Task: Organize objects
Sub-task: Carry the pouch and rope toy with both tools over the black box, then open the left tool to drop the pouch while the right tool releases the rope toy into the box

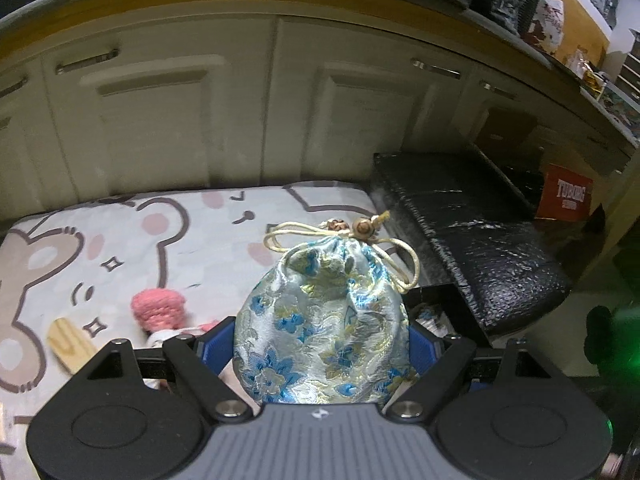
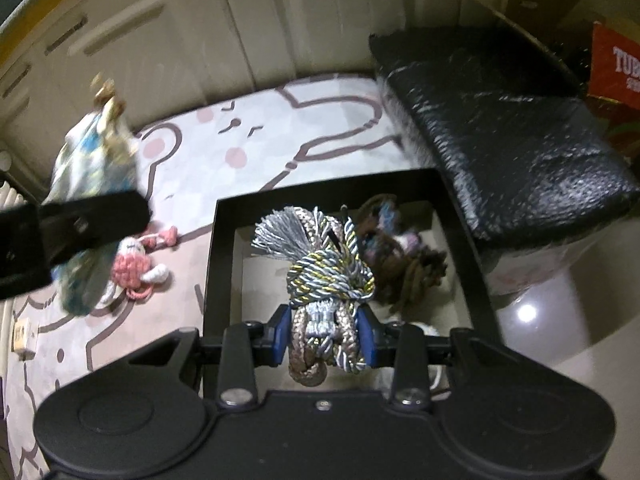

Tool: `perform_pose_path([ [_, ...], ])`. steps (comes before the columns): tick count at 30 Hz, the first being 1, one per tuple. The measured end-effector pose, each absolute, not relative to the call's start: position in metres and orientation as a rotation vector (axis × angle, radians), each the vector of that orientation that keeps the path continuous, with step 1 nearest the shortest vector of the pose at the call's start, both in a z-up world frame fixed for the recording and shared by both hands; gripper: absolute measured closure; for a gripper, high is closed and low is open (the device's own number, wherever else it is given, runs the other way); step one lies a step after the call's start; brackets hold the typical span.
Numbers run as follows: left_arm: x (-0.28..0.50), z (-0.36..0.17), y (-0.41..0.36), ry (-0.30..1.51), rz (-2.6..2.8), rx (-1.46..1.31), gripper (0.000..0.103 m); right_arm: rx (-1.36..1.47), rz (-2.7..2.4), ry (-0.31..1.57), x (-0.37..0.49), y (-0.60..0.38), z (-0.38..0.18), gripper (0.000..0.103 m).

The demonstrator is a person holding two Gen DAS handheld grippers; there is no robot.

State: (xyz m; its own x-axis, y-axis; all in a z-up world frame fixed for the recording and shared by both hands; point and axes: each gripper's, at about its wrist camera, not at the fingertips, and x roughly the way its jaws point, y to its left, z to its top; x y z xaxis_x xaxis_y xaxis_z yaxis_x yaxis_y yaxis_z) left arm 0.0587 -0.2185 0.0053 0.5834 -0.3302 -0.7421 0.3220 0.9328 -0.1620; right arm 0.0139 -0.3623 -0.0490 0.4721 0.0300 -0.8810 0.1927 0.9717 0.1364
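My left gripper [image 1: 320,344] is shut on a silver-blue brocade drawstring pouch [image 1: 320,320], held upright above the cartoon-print mat [image 1: 160,240]. The same pouch [image 2: 92,184] shows blurred at the left of the right wrist view, with the left gripper's black finger across it. My right gripper [image 2: 325,334] is shut on a bundle of twisted silver, gold and beige cord with a tassel [image 2: 324,280]. That bundle hangs over a black-rimmed open box [image 2: 224,216], which holds a brown and blue woolly item [image 2: 404,264].
A pink knitted doll [image 2: 134,266] lies on the mat left of the box, with a pale wooden block [image 1: 66,340] near it. A black foil-wrapped block [image 2: 500,120] stands to the right. Cream cabinet doors [image 1: 160,120] close off the back. A red carton [image 1: 566,196] sits far right.
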Motion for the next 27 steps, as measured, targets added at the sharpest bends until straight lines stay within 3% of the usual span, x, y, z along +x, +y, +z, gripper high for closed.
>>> perform_pose_path([
  [21, 0.083, -0.056, -0.273, 0.998, -0.484, 0.031, 0.016, 0.390, -0.222, 1.109, 0.002, -0.411, -0.058, 0.067],
  [27, 0.085, -0.053, -0.269, 1.003, -0.467, 0.012, 0.005, 0.390, -0.205, 1.112, 0.004, -0.409, -0.059, 0.067],
])
